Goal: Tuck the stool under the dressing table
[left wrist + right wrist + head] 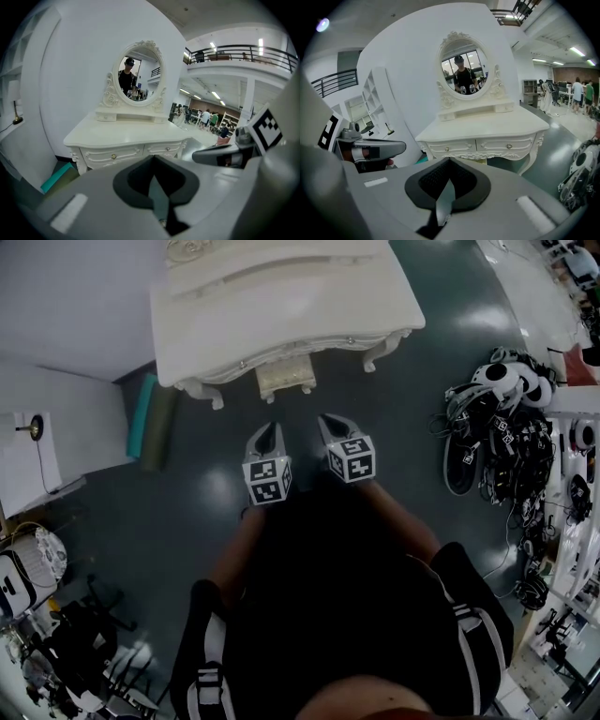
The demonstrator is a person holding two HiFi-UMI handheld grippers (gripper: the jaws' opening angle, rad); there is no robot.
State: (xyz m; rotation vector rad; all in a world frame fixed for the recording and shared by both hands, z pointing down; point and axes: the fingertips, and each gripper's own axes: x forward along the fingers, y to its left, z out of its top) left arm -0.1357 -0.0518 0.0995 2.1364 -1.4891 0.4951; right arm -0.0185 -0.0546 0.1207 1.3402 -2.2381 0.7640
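The cream dressing table (281,306) with its oval mirror (138,72) stands straight ahead against the white wall. The stool (284,379) is under the table's middle, and only its cream front edge shows past the table's front. Both grippers hover side by side just in front of it, pointing at the table and tilted down. My left gripper (270,430) is shut with nothing between its jaws, and my right gripper (329,421) is the same. Neither touches the stool or the table. In both gripper views the gripper bodies hide the stool; the table's drawers (483,144) show above them.
Teal and olive rolled mats (150,418) lie on the floor left of the table, beside a white cabinet (56,432). A heap of headsets and black cables (502,423) covers the floor at the right, next to white shelving (577,512). More gear crowds the lower left.
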